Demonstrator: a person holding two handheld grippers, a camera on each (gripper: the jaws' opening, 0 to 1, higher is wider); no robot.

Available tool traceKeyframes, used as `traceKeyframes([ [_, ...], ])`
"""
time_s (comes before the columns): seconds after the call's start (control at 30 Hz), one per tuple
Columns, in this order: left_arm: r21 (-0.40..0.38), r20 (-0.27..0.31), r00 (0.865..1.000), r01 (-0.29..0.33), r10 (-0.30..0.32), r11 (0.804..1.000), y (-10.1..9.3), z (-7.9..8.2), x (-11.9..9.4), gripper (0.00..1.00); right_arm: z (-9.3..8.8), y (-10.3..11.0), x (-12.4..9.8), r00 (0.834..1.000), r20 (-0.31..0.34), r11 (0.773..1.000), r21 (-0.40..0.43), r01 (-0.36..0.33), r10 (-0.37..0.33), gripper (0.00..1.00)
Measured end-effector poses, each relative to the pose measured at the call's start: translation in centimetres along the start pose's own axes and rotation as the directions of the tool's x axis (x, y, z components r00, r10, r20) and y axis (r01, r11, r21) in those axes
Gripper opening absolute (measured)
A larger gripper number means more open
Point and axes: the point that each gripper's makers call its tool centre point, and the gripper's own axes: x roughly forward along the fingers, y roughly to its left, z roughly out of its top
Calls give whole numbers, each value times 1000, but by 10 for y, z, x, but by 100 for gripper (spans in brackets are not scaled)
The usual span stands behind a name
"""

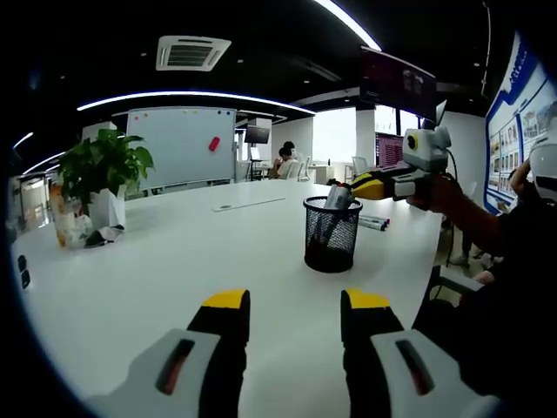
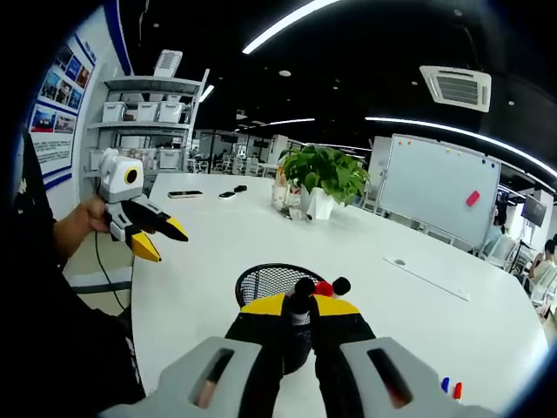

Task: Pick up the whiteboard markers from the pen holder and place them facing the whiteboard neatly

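A black-capped whiteboard marker (image 2: 302, 300) stands in the black wire-mesh pen holder (image 2: 265, 280) at 6 o'clock on the white oval table (image 2: 348, 252), clamped by the right gripper (image 2: 298, 306). The left gripper (image 1: 294, 300) hovers with jaws apart. Two markers (image 2: 449, 387) lie at 4 o'clock.

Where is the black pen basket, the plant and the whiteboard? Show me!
pen holder (image 1: 331, 235), left gripper view, on its black mesh wall.
plant (image 2: 326, 170), right gripper view, on its green leaves.
whiteboard (image 1: 178, 144), left gripper view, on its bare white face, left of the red thing stuck on it.
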Motion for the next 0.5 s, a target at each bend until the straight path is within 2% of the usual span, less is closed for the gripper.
traceKeyframes([
  [0.5, 4, 8, 1000, 3, -3, 1000, -2, 4, 0, 43, 30, 5, -26, 996, 88, 998, 58, -9, 4, 13],
])
